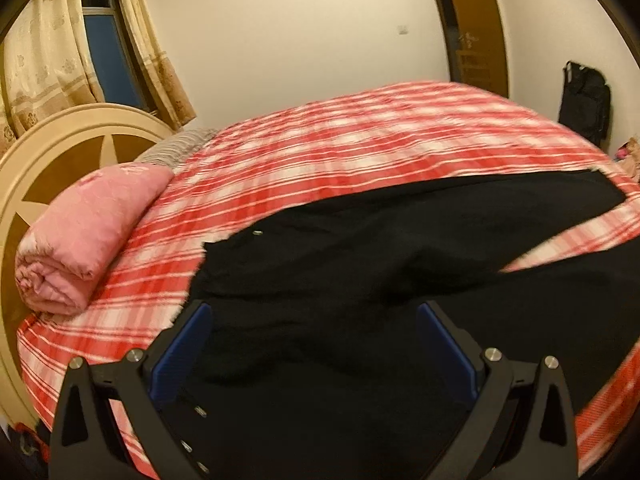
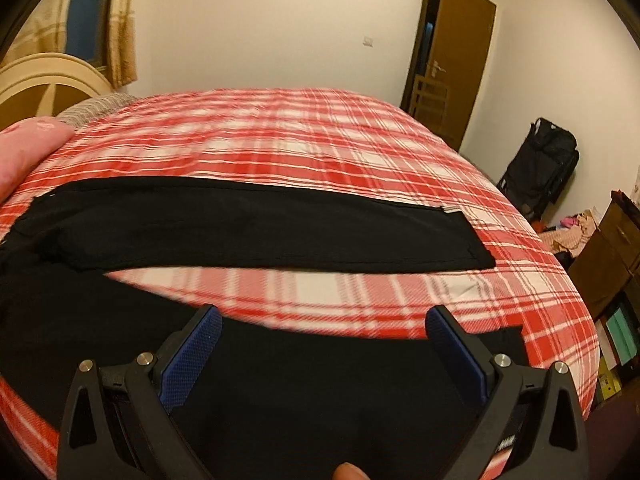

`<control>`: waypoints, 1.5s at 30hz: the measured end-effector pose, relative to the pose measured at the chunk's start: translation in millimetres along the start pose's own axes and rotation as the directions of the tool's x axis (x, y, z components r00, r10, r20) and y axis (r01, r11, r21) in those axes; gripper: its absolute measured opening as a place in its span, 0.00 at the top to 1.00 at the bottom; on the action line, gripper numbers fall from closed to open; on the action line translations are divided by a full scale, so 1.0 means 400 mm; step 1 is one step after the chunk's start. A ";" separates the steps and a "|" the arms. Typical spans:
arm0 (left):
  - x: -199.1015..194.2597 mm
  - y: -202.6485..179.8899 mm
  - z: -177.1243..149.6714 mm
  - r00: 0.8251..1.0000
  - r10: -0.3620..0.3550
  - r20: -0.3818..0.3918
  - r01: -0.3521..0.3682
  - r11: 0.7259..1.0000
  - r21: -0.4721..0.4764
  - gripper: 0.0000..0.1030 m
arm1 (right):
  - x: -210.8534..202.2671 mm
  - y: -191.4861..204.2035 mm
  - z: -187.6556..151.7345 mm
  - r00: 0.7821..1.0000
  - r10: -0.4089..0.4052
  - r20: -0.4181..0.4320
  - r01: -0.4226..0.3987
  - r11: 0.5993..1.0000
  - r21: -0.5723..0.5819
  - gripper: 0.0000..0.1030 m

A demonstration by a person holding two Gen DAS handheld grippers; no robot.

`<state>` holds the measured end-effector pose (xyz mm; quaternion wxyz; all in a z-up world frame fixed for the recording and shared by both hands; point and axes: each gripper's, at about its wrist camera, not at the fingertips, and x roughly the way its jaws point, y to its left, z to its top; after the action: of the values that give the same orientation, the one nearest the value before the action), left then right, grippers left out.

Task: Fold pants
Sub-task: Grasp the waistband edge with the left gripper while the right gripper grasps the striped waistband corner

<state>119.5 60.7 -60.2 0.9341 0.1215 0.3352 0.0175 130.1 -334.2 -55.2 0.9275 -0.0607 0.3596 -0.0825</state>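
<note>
Black pants (image 1: 360, 264) lie spread on a bed with a red and white plaid sheet (image 1: 320, 152). In the left wrist view the waist end is near me and both legs run off to the right. My left gripper (image 1: 312, 312) is open and empty, hovering over the waist area. In the right wrist view the far leg (image 2: 260, 232) lies flat and straight, and the near leg (image 2: 300, 380) lies under my right gripper (image 2: 320, 316), which is open and empty. A strip of sheet (image 2: 320, 292) shows between the two legs.
A rolled pink quilt (image 1: 88, 232) lies at the head of the bed by the cream headboard (image 1: 60, 140). A black suitcase (image 2: 540, 164) stands by the wall. A brown door (image 2: 460, 52) is beyond the bed. Wooden furniture (image 2: 604, 256) stands at the right.
</note>
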 end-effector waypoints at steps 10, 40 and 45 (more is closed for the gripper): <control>0.249 0.213 0.091 0.986 0.121 -0.114 -0.115 0.992 0.057 0.00 | 0.182 -0.208 0.130 0.992 -0.076 -0.100 0.086 0.991 0.105 0.01; 0.627 0.380 0.061 0.920 -0.233 -0.315 0.175 0.964 -0.201 0.32 | 0.566 -0.546 0.289 0.962 -0.122 -0.246 0.184 0.952 0.246 0.27; 0.641 0.384 0.073 0.913 -0.250 -0.323 0.203 0.964 -0.173 0.30 | 0.620 -0.573 0.276 0.964 -0.012 -0.267 0.098 0.945 0.311 0.27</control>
<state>344.1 232.7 -161.5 0.8634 0.0131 0.5022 -0.0474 360.1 -601.6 -97.7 0.8666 0.0926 0.4588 -0.1731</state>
